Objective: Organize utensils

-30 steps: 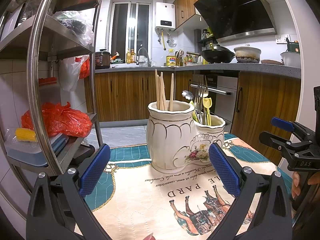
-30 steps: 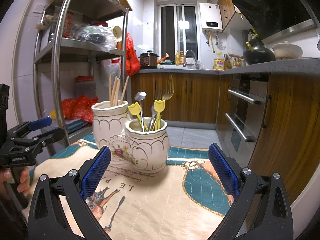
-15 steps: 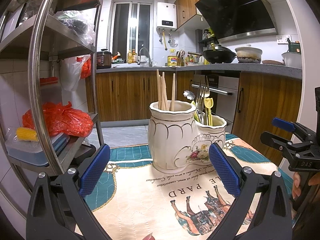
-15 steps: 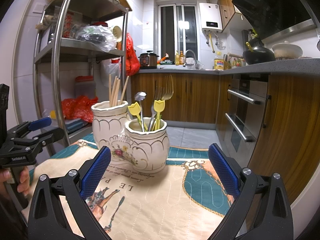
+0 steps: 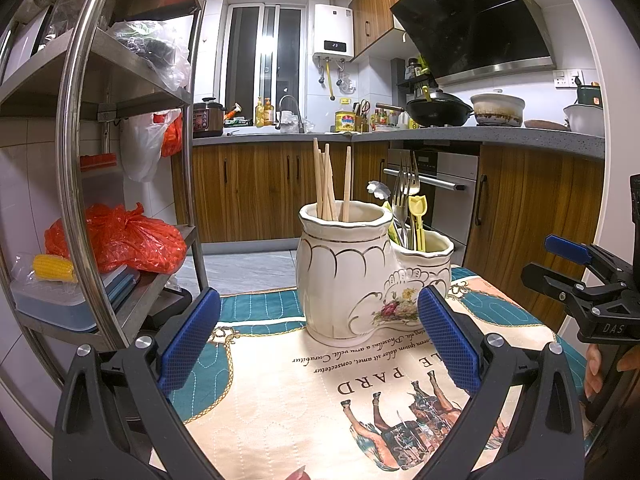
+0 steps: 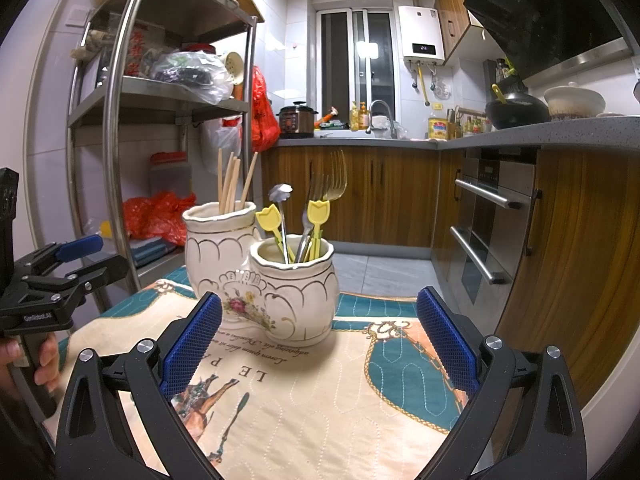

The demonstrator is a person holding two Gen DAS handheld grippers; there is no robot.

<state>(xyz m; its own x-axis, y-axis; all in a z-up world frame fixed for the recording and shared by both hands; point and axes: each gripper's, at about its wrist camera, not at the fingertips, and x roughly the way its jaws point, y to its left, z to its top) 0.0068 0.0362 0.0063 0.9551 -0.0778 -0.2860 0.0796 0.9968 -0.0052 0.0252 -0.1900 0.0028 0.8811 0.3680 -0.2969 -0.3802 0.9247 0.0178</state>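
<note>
A cream ceramic holder with two joined pots stands upright near the middle of a printed cloth on the table. Its taller pot holds a bunch of wooden chopsticks, leaning slightly. The shorter pot, joined to the taller one's side, holds metal forks, a flower-headed spoon and yellow tulip-topped picks.

The left gripper hovers low over the cloth, its blue-padded fingers spread wide with nothing between them; the holder sits just beyond them, untouched. The right gripper is likewise spread wide and empty, facing the shorter pot from the other side, clear of it. Each gripper shows at the edge of the other's view, gripped by a hand.

Beside the table to the left stands a steel rack with red bags and a corn cob on a blue box. Behind run wooden cabinets, an oven, a grey counter with a wok and a pot, and a hood above. A window and a water heater fill the far wall.
</note>
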